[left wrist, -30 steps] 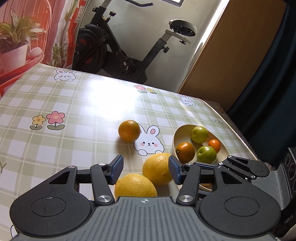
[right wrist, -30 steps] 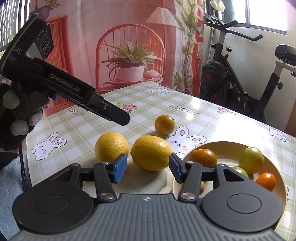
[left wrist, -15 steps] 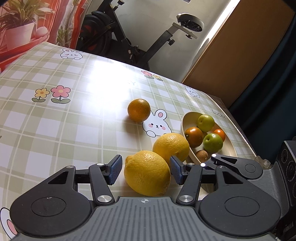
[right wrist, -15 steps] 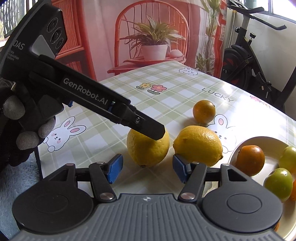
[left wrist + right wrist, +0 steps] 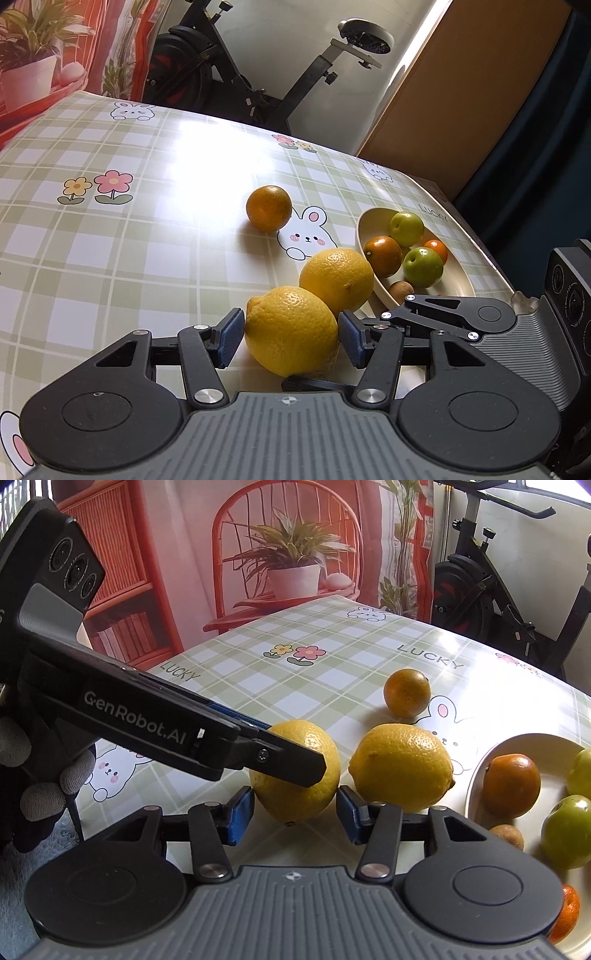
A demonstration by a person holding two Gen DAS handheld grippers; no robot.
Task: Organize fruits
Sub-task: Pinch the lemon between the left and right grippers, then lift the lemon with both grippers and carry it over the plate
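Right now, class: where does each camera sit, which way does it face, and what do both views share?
Left wrist: on the left hand-held gripper, facing across the table toward the bowl; its fingers flank the near lemon.
Right wrist: on the right hand-held gripper, facing the plant backdrop; a gloved hand shows.
Shared: that lemon, the far lemon, the orange.

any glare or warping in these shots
Left wrist view: a blown-out white glare patch on the tablecloth behind the orange; the grid lines bow from fisheye. Right wrist view: glare at the table's far right edge, and the plate is cut off.
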